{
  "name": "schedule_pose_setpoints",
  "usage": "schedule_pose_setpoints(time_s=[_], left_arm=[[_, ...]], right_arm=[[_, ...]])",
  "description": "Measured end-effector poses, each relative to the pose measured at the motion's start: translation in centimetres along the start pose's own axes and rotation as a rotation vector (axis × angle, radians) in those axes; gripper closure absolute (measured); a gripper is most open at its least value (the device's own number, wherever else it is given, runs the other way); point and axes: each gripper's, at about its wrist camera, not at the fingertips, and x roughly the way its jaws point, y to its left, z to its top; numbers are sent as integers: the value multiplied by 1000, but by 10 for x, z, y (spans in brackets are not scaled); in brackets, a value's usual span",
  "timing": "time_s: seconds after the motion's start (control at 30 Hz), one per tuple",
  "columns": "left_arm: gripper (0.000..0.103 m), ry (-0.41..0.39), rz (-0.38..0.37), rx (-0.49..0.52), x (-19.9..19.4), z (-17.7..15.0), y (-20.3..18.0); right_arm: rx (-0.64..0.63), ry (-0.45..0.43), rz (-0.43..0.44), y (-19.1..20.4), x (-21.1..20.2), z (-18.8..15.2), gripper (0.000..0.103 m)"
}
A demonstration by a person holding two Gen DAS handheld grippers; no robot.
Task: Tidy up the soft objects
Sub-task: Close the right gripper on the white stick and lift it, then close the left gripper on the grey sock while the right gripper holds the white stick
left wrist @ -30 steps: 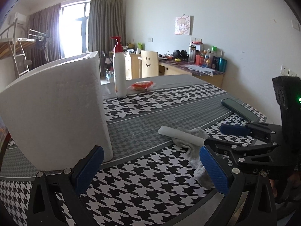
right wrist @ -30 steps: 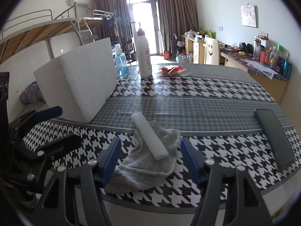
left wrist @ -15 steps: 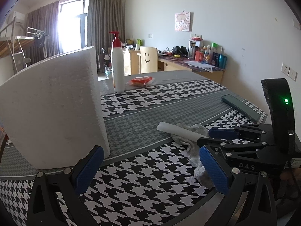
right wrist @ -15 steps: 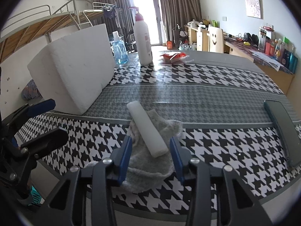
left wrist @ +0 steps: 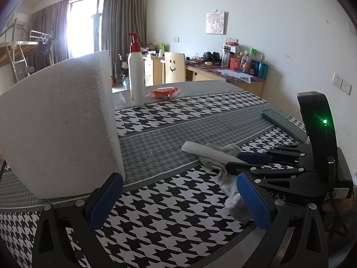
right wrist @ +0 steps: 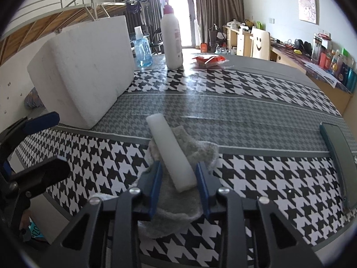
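Note:
A white foam stick [right wrist: 171, 153] lies on a crumpled grey cloth [right wrist: 191, 151] near the table's front edge. My right gripper [right wrist: 178, 179] has its jaws closed around the near end of the stick, pads touching its sides. From the left wrist view the stick [left wrist: 205, 151] and cloth [left wrist: 225, 176] lie to the right, with the right gripper [left wrist: 239, 160] on them. My left gripper [left wrist: 178, 201] is open and empty over the tablecloth, just in front of a big white foam block [left wrist: 60, 120]. The block also shows in the right wrist view [right wrist: 87, 67].
A white pump bottle [right wrist: 170, 38], a blue spray bottle [right wrist: 141, 49] and a red packet [right wrist: 209, 60] stand at the far side. A dark green phone [right wrist: 339, 156] lies at the right. The table edge [right wrist: 290, 254] is close below the grippers.
My right gripper moved forward over the cloth and its jaws narrowed from wide open to closed on the foam stick. The left gripper stayed open and nearly still.

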Motion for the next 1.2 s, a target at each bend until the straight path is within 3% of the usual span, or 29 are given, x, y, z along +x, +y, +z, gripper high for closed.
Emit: schedule_pose_setpoints(time_s=[0.13,0.3,0.43,1.0,1.2], left_arm=[[1,5,-5,3,0,-2,-3],[1,1,-4,-2,-1,-1,-4],[1,-4,-9,4,-3,-2,-6],[2,54,-118,96,7,-11,-37],[18,102,-156,136,18,-14,-48]], right_arm=[[-37,5,-13,3,1,-1,74],[-20,-6,3,3,-6,2,91],[-10,-45,57,8,-19,5,91],[65,-55,81,-3,-29,3,91],[70,-57,84,-4,-31,0,91]])
